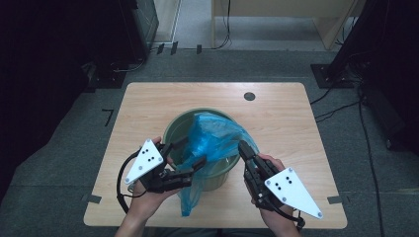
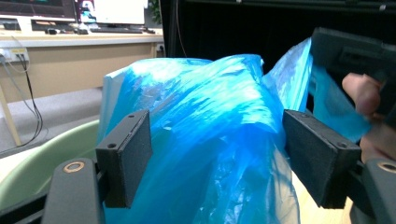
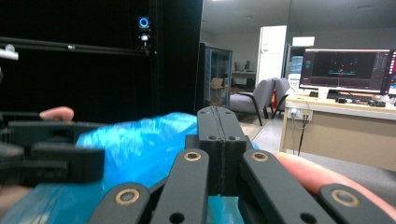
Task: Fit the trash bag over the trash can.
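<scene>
Bag fitting appears to be the step in hand: a blue plastic bag [image 1: 213, 140] sits in and over a green bin [image 1: 174, 129] at the middle of the table [image 1: 148, 103], with a loose tail hanging down the bin's near side onto the tabletop.

My left gripper [image 1: 193, 168] is at the bin's near-left rim. Its jaws are spread wide, and in the left gripper view the bag [image 2: 205, 121] bulges between the two pads [image 2: 126, 156] without being clamped.

My right gripper [image 1: 243, 148] is at the bin's near-right rim. Its jaws are pressed together [image 3: 218, 140]. The blue film [image 3: 135, 149] lies directly behind and below the tips, so they may be pinching a fold of it, but the contact line is hidden and I cannot confirm this.

Next move, as I judge it: close the left jaws on the film in front of them, then draw both grips apart and down so the bag's mouth stretches over the rim. The film is thin and slippery; a shallow bite is likely to slip.

Surface: pale wood-grain tabletop with a round cable port [image 1: 249, 96] near the far edge. Floor is grey carpet with trailing cables. A desk with monitors [image 3: 345, 70] and an office chair [image 3: 254, 100] stand farther back in the room.
</scene>
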`<state>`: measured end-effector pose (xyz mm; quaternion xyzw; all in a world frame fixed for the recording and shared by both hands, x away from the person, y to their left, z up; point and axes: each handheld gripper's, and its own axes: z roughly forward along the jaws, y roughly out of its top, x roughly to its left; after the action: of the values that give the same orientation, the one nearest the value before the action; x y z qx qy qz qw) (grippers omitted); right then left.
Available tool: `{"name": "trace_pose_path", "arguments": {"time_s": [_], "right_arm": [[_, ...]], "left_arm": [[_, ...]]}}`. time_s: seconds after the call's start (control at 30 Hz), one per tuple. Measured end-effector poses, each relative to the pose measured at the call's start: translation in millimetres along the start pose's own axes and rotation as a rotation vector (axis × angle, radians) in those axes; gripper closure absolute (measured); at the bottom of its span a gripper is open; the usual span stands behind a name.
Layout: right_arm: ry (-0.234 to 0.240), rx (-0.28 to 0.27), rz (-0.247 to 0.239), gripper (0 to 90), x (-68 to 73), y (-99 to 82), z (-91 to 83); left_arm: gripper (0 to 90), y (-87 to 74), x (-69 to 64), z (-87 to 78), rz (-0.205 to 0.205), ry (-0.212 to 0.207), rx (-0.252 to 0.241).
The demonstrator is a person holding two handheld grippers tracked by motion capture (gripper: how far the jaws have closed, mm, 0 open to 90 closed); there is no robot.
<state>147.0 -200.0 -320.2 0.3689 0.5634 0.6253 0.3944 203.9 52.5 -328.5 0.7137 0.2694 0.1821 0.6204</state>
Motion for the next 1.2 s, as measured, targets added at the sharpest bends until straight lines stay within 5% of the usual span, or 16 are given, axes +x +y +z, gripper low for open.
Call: {"name": "trace_pose_path", "arguments": {"time_s": [0.4,0.6,0.73,0.97,1.07,1.2], "right_arm": [[-0.095,-0.108,0.022,90.0,-22.1,22.0,-16.1],[-0.124,-0.120,0.029,90.0,-30.4,25.0,-19.7],[-0.147,-0.128,0.019,90.0,-35.7,26.7,-23.2],[-0.178,-0.116,-0.023,90.0,-35.6,24.6,-26.8],[-0.188,-0.113,-0.047,90.0,-33.2,24.6,-30.5],[-0.188,-0.107,-0.076,90.0,-29.5,26.4,-37.9]], "left_arm": [[26.2,-8.6,-15.3,6.2,0.114,0.019,0.097],[55.5,-13.1,-13.2,7.3,0.129,0.047,0.128],[65.9,-12.8,-7.6,-1.8,0.126,0.050,0.131],[65.5,-12.8,0.5,-29.4,0.111,0.083,0.108],[57.0,-16.4,1.4,-40.9,0.122,0.119,0.128],[58.8,-26.1,3.1,-55.8,0.113,0.123,0.145]]}}
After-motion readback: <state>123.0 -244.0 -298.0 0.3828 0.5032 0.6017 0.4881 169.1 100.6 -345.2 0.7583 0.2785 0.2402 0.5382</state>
